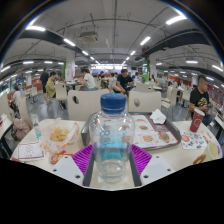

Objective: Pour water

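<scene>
Gripper [112,160] pinches a clear plastic water bottle with a blue cap [112,133], upright between its fingers. Left on the desk [170,160] lies a food tray [56,135]; right stands a red paper cup [196,120]. Cap still on: pouring seemingly hasn't begun.

Clear glossy plastic bottle [112,142], smooth blue plastic cap [113,102]

The gripper [112,160] shows two pale, whitish fingers [62,168] with angular edges, one at seven o'clock and one at five, each faced inside with a magenta pad [84,156] (purplish toward the tips).
</scene>
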Demonstrator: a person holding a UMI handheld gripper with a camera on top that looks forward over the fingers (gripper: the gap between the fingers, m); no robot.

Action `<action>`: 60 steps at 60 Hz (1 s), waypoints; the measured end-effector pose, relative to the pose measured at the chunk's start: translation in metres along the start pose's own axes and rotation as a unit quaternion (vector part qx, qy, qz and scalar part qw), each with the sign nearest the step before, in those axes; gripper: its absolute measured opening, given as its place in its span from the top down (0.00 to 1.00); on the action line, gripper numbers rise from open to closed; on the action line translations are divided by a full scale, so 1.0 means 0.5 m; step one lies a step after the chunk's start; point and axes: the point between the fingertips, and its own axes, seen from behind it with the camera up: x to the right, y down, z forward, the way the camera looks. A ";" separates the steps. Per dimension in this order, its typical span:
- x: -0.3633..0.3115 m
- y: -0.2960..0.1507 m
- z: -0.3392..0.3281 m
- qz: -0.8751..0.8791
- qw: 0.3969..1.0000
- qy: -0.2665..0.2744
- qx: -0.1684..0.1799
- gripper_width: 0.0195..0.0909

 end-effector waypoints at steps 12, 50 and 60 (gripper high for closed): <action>-0.004 -0.010 0.009 -0.020 1.000 0.003 0.020 0.64; 0.122 -0.293 -0.256 0.447 0.875 -0.180 0.039 0.72; 0.231 -0.271 -0.276 0.650 0.726 -0.223 0.017 0.72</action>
